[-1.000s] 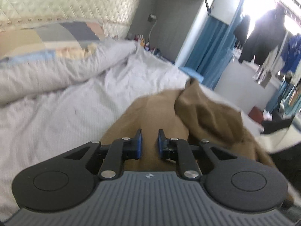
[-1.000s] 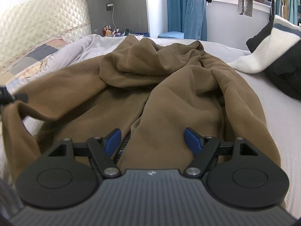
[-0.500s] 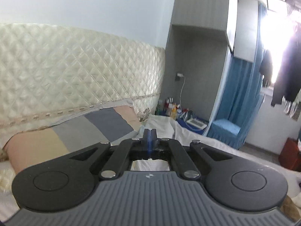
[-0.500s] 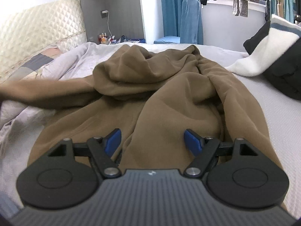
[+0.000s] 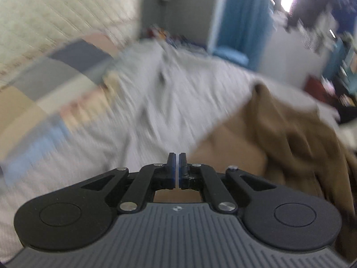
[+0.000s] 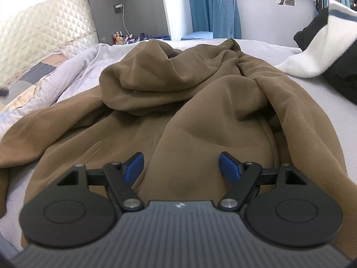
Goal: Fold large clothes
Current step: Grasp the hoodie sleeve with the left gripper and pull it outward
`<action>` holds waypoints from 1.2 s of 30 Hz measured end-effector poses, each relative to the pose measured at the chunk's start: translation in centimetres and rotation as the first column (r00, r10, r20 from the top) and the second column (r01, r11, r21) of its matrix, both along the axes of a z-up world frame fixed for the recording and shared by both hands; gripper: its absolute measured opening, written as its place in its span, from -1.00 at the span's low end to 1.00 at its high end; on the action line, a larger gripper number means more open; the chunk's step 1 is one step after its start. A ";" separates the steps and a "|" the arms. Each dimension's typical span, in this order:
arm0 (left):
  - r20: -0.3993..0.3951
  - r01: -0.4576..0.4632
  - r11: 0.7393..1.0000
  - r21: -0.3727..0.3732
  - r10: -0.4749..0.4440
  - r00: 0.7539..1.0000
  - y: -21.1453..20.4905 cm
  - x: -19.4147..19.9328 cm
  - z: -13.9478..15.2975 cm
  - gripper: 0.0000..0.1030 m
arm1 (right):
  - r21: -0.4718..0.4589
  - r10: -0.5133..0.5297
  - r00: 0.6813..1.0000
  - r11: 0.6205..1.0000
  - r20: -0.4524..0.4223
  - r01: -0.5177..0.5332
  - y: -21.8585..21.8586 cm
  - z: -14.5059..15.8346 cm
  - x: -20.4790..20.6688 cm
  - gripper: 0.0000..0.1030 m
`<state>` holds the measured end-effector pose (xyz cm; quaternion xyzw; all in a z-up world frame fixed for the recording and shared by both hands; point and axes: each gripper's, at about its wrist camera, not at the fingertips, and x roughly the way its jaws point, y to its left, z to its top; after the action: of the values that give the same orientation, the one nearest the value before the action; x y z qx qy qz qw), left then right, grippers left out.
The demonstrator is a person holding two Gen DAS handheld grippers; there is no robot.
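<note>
A large brown hooded sweatshirt lies spread on the bed, hood bunched at the far end, one sleeve stretched out to the left. My right gripper is open and empty just above the garment's near hem. In the blurred left wrist view my left gripper has its jaws nearly together with nothing visible between them, above the left edge of the sweatshirt.
The bed has a light grey sheet, a patchwork pillow and a quilted headboard. A black and white garment lies at the right. A blue chair and hanging clothes stand beyond the bed.
The left gripper closed from partly open, swung up toward the headboard, then tipped back down to the bed. The brown sleeve once held up at the left now lies flat. The right gripper edged forward.
</note>
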<state>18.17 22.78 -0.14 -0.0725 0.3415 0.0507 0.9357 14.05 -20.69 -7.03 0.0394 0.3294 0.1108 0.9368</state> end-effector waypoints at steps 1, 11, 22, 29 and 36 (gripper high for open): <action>-0.021 0.040 0.999 0.015 -0.039 0.999 -0.8 -0.9 -0.3 -0.88 | 0.003 0.001 1.000 1.000 -0.001 -0.001 -0.1 0.0 0.0 0.51; -0.190 0.325 0.917 0.230 -0.286 0.939 -9.1 -7.9 -3.3 0.45 | 0.011 0.018 1.000 1.000 0.000 -0.018 -0.4 0.5 -0.8 0.50; -0.306 0.325 0.713 0.621 -0.162 0.938 -7.5 -7.4 -6.5 -0.60 | -0.018 0.023 1.000 1.000 0.014 -0.023 -0.6 0.9 -2.0 0.46; -0.049 -0.027 0.827 0.562 0.066 0.997 3.6 -1.2 3.8 -0.86 | -0.033 0.015 0.999 0.999 0.031 -0.014 -0.3 0.8 -1.8 0.47; 0.050 -0.292 0.785 0.546 0.317 0.947 13.0 12.8 7.4 -0.86 | -0.023 0.020 0.995 1.000 0.097 -0.018 0.1 1.2 -1.1 0.47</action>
<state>30.95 35.76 7.27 0.1443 0.3170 0.2979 0.8888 12.90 -20.64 -5.85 0.0204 0.2851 0.1179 0.9510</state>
